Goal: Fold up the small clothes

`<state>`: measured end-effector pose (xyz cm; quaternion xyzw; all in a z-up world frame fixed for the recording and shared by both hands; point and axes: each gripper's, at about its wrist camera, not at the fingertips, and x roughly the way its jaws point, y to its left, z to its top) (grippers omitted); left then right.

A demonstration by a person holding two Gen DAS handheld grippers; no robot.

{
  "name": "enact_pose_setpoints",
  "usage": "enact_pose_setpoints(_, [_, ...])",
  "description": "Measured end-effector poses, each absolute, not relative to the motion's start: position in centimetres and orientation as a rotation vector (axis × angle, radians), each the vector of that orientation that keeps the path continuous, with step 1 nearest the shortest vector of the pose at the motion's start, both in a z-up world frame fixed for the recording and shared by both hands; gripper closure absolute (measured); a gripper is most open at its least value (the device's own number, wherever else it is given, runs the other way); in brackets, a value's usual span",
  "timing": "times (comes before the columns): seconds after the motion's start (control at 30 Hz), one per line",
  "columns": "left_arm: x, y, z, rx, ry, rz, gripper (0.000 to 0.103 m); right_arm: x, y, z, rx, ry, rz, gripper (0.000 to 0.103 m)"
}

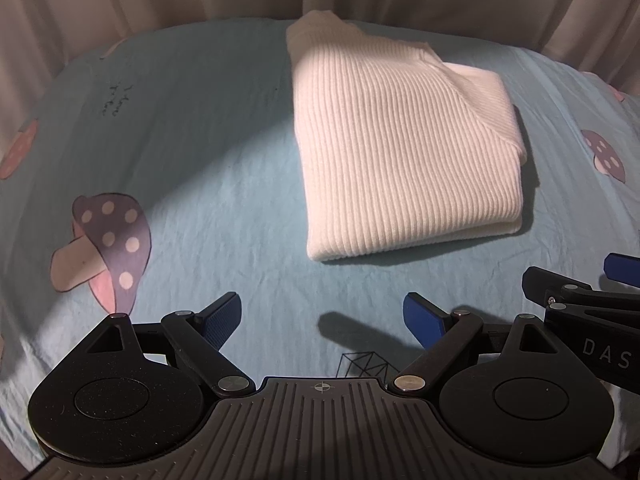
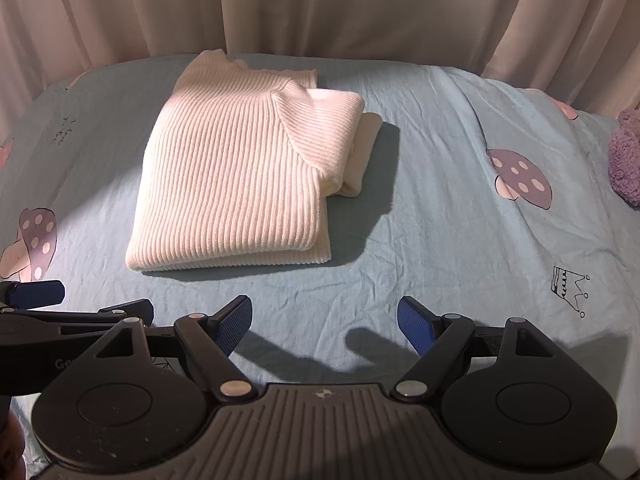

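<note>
Sweater [image 2: 236, 168], white and ribbed, lies folded in a neat block on the pale blue mushroom-print sheet [image 2: 440, 208], near the far edge by the curtain [image 2: 320, 4]. Both tools hover short of it, side by side. Left gripper [image 1: 322, 322] gapes wide, nothing between its blue pads. Right gripper [image 2: 324, 326] is released too, holding nothing. A fuzzy purple thing [image 2: 626, 160] sits far right.

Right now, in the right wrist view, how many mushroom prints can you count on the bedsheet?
2 whole mushroom prints: one near the left edge, one right of the folded sweater. Pink bits at the far-right and far-left edges may be more, cut off; the sweater could hide others.
</note>
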<state>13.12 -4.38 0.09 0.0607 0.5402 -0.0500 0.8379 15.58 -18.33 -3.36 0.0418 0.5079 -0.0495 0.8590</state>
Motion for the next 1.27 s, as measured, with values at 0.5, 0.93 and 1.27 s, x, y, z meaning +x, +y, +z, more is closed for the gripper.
enact_pose_setpoints(0.5, [12.84,-4.16,0.35,0.133,1.120,-0.092,0.011,15.57,-18.43,-3.08,0.089,1.063,-0.105,0.023])
enact_pose_setpoints(0.93, [12.77,-4.13,0.48,0.130,1.072,-0.107,0.011,15.56,-18.59,-2.96,0.094,1.061,-0.107,0.023])
enact_pose_setpoints(1.27, [12.51,-4.35,0.63,0.163,1.036,-0.102,0.010,15.68,-18.78,-2.84,0.103,1.052,-0.121,0.023])
